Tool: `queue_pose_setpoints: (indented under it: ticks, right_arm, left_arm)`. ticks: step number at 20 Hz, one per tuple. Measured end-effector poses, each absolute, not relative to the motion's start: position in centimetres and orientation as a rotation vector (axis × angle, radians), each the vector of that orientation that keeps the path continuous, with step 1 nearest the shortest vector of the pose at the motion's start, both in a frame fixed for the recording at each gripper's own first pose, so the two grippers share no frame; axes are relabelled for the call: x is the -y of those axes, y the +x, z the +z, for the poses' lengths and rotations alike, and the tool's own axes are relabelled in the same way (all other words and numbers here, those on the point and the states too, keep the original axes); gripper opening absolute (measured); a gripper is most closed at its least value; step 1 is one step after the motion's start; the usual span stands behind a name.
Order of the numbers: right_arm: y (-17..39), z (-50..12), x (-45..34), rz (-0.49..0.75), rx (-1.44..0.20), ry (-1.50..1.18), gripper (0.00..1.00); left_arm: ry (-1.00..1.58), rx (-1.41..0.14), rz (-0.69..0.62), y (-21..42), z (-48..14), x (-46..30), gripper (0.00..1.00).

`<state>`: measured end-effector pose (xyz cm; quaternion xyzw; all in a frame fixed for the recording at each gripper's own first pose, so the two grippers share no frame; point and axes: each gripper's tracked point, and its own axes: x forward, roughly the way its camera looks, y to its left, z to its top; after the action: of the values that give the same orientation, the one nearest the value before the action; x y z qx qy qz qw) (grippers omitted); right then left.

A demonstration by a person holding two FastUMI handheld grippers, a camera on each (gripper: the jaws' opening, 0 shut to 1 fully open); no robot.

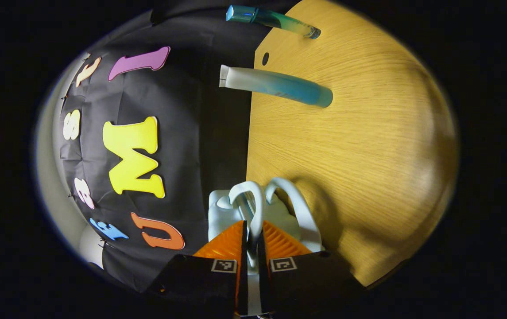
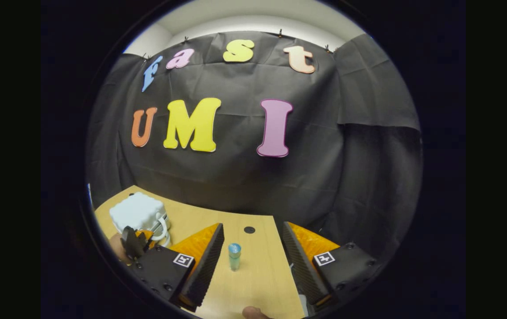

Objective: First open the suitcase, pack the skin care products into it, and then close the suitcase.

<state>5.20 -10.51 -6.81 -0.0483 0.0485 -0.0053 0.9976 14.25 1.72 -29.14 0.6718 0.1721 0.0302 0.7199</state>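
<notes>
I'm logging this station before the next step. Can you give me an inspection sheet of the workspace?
Surface: wooden table, with a small round hole.
Job's things: white suitcase shut; blue-green tube; slimmer bottle; small tube standing upright.
Clutter: nothing seen.
Grippers: left gripper shut on one suitcase handle; right gripper open, small tube between its fingers, untouched.
Cables: nothing seen.
Surroundings: black cloth wall.

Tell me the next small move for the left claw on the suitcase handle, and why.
Probably lift the handle to swing one half of the white suitcase open. The left claw is shut on one handle loop, the case looks closed, and both tubes lie unpacked on the table. The right claw waits open over a tube.
</notes>
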Motion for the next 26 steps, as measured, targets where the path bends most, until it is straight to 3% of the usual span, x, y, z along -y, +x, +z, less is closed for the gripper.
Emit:
queue_pose_setpoints:
  ticks: [5,11,19,26]
  right_arm:
    - [4.3,-6.0,7.8,-0.039,-0.089,-0.097,0.8]
    - [4.0,-5.8,5.1,-0.082,-0.092,-0.06,0.8]
    - [3.1,-5.6,-0.5,-0.107,-0.079,-0.068,0.8]
    - [2.1,-5.0,-6.8,-0.086,-0.065,-0.083,0.8]
  left_arm:
    - [1.333,-0.347,0.02,14.2,-26.4,-2.5,0.04]
    - [1.098,-0.292,-0.032,13.2,-21.4,-4.3,0.03]
    - [0.822,-0.209,0.029,10.8,-12.9,-12.2,0.03]
    - [0.598,-0.178,0.106,9.3,-9.2,-22.1,0.03]
